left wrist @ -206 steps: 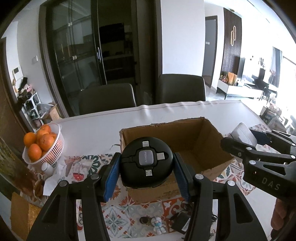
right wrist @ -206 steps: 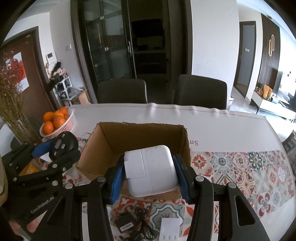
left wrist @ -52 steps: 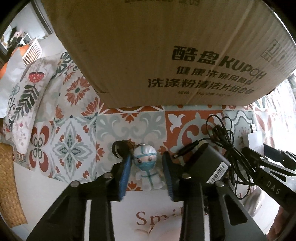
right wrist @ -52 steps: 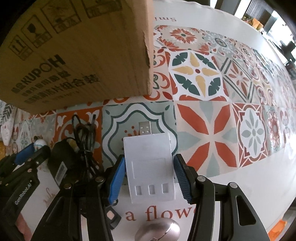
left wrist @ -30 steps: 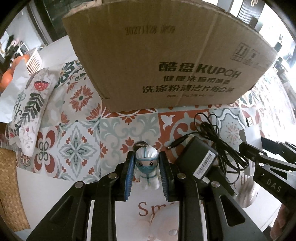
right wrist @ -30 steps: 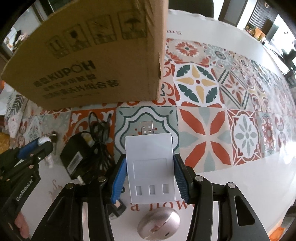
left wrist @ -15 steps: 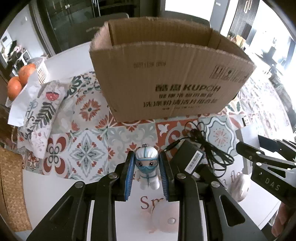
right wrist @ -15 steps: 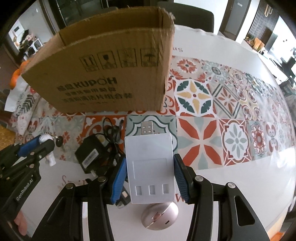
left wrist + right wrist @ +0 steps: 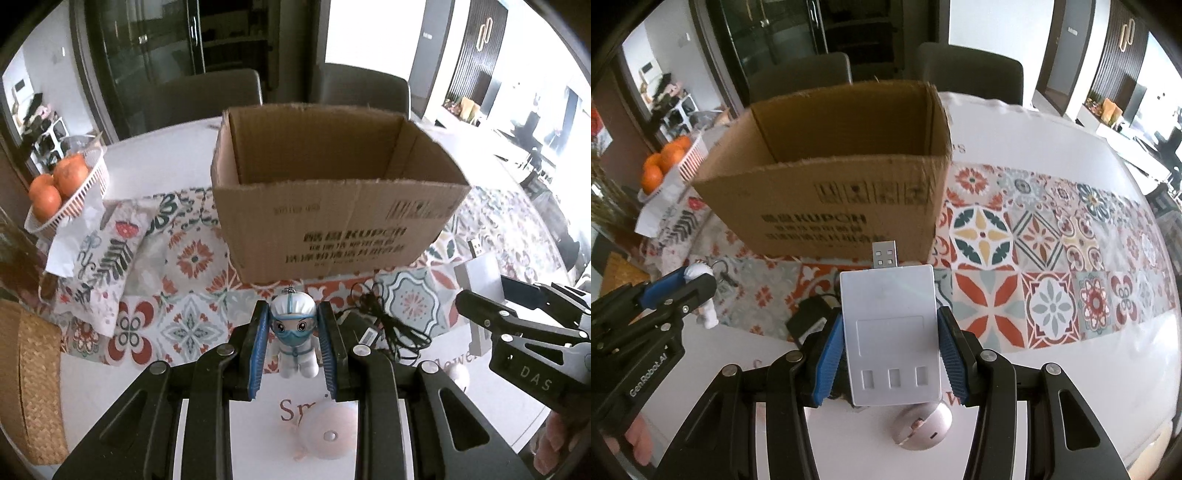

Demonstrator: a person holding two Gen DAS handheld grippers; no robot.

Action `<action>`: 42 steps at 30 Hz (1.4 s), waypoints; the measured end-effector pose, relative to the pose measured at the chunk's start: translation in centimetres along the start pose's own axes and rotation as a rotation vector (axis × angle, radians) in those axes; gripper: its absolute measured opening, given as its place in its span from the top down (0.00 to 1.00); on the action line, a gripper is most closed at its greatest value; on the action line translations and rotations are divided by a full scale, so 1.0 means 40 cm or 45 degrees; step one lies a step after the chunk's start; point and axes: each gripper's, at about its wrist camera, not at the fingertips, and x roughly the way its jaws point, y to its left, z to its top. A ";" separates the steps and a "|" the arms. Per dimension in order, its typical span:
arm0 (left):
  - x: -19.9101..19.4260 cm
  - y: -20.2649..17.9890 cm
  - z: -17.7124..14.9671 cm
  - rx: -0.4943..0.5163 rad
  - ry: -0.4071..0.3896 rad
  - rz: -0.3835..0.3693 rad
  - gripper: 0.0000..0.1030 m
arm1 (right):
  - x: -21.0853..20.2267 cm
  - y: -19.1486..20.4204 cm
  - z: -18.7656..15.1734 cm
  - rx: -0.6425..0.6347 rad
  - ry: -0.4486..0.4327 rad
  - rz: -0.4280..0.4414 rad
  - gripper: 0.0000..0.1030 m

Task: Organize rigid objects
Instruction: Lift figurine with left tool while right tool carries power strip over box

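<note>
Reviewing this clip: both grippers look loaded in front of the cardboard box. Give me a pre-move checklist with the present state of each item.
1. Left gripper shut on the figurine, pads on both its sides: ok.
2. Right gripper shut on the white USB hub: ok.
3. Cardboard box upright, top open: ok.
4. Free room on the box floor: cannot tell, the near wall hides it.
5. Black adapter and its cable clear of both loads: ok.
6. Round pink item on the table, not yet packed: not ok.

Two dark chairs (image 9: 207,96) face a dark glass-door cabinet (image 9: 147,44), with bright daylight at right.
</note>
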 end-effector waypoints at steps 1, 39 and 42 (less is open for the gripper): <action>-0.008 0.000 0.005 -0.001 -0.008 -0.002 0.74 | -0.007 0.000 0.003 0.002 -0.008 0.006 0.51; -0.153 -0.007 0.176 0.055 -0.232 -0.011 0.74 | -0.151 0.021 0.145 -0.013 -0.249 0.162 0.51; -0.150 -0.008 0.195 0.072 -0.249 -0.005 0.74 | -0.150 0.018 0.163 -0.009 -0.258 0.167 0.51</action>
